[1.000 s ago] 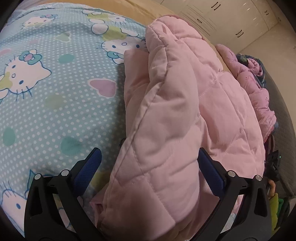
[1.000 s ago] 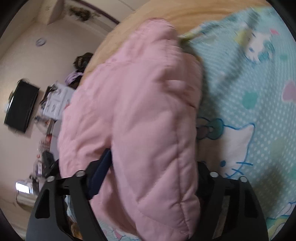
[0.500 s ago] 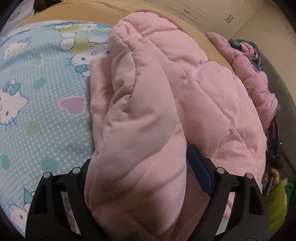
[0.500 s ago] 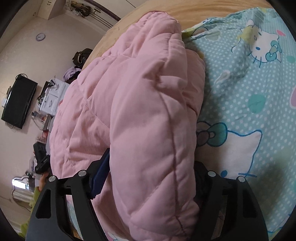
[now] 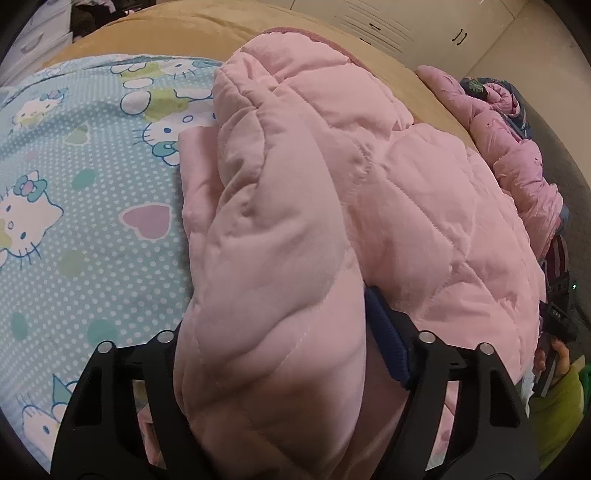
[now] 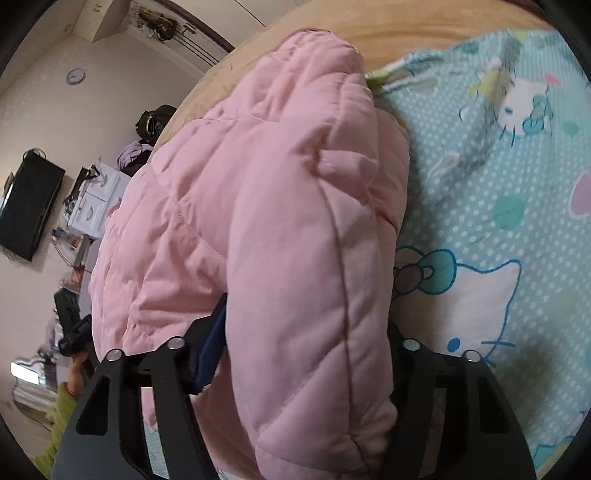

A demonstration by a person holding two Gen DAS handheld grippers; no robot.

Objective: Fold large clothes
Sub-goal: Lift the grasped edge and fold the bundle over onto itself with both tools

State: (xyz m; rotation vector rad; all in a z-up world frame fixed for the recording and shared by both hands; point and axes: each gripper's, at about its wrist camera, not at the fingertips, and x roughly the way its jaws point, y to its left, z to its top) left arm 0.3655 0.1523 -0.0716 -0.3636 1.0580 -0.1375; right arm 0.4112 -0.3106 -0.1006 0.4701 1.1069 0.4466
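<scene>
A quilted pink jacket [image 5: 406, 184] lies bunched on a blue cartoon-cat bedsheet [image 5: 92, 221]. A thick padded fold of it fills my left gripper [image 5: 273, 332], whose jaws are closing on it. The right blue pad [image 5: 384, 347] presses into the fabric and the left pad is buried under it. In the right wrist view, another thick fold of the pink jacket [image 6: 240, 184] sits in my right gripper [image 6: 306, 332], which is also closing. Its left blue pad [image 6: 210, 347] is against the fabric and the right pad is hidden behind the fold.
The bedsheet [image 6: 517, 184] lies over a tan cover [image 5: 184, 33]. More pink and dark clothes [image 5: 517, 158] are piled beyond the jacket. White cabinets [image 5: 406, 22] stand behind. A wall television [image 6: 26, 206] and cluttered shelves are at left. A green sleeve [image 5: 561, 406] shows at the edge.
Both pairs of jaws have narrowed onto the jacket's folds. The fold in the left gripper now bulges up between the fingers and hides the left pad, and the view has shifted over the jacket.
</scene>
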